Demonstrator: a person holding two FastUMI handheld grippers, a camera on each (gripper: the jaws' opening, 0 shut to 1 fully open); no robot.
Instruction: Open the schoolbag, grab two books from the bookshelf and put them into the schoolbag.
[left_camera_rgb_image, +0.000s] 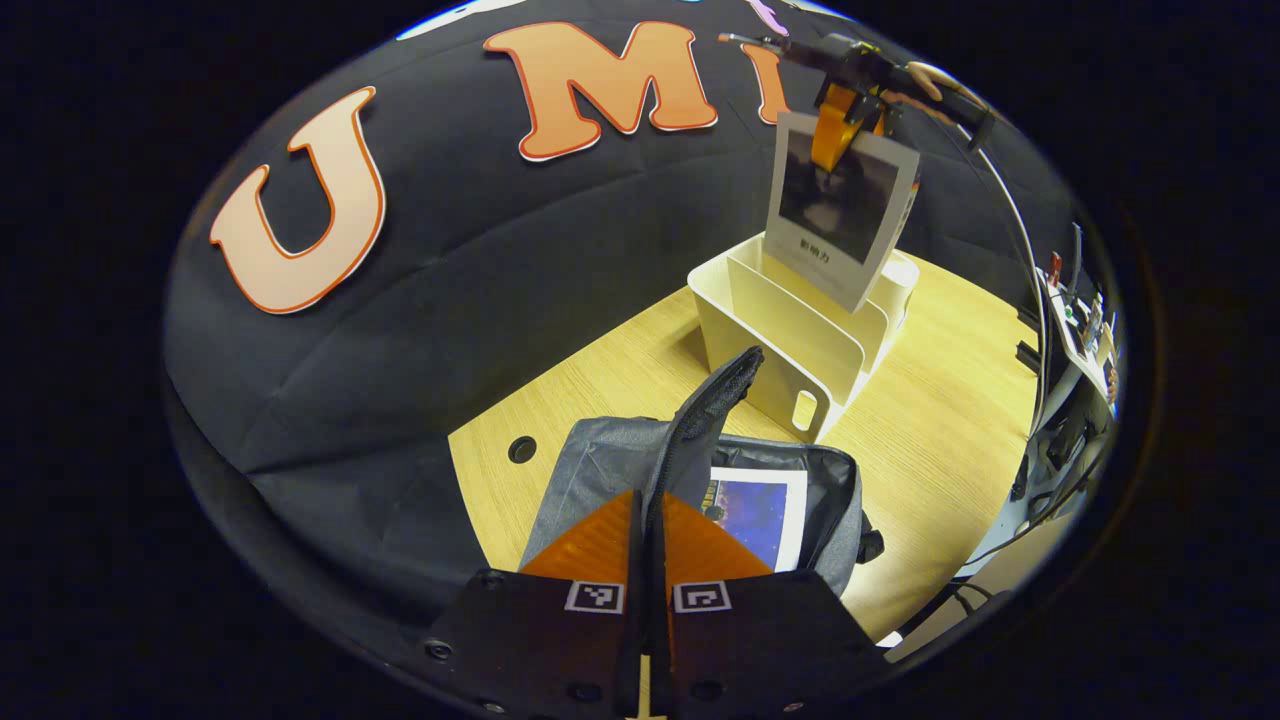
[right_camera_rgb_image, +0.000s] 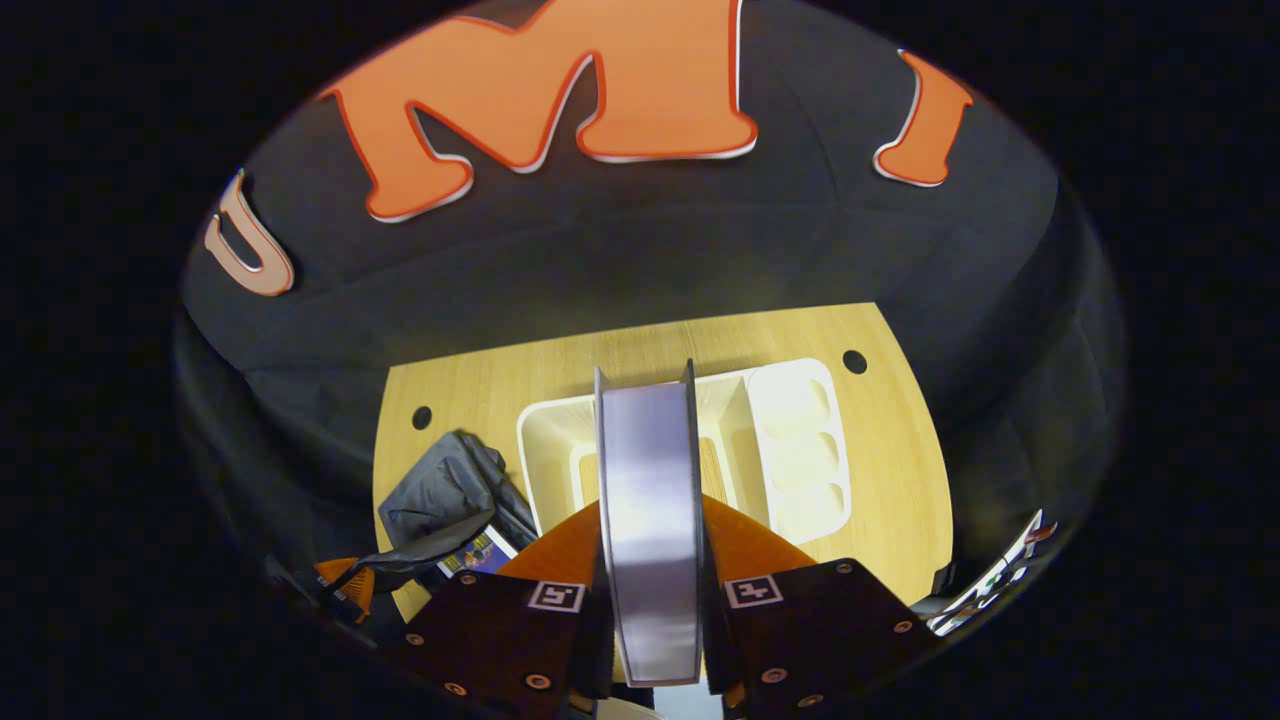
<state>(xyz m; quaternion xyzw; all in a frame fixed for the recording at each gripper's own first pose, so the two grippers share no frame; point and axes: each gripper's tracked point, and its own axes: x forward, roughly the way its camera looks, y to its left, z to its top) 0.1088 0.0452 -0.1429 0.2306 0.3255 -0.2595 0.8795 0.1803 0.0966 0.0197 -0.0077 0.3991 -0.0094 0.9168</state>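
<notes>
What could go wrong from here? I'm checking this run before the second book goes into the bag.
1. The right gripper grips the second book only at its top edge, above the bookshelf; it could swing or slip on the way over.
2. The left gripper pinches just the flap of the schoolbag; if it slips, the opening could close.
3. The first book already lies inside, so the second may catch on it.

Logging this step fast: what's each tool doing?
Left tool: closed on the schoolbag flap.
Right tool: closed on a book above the bookshelf.
</notes>
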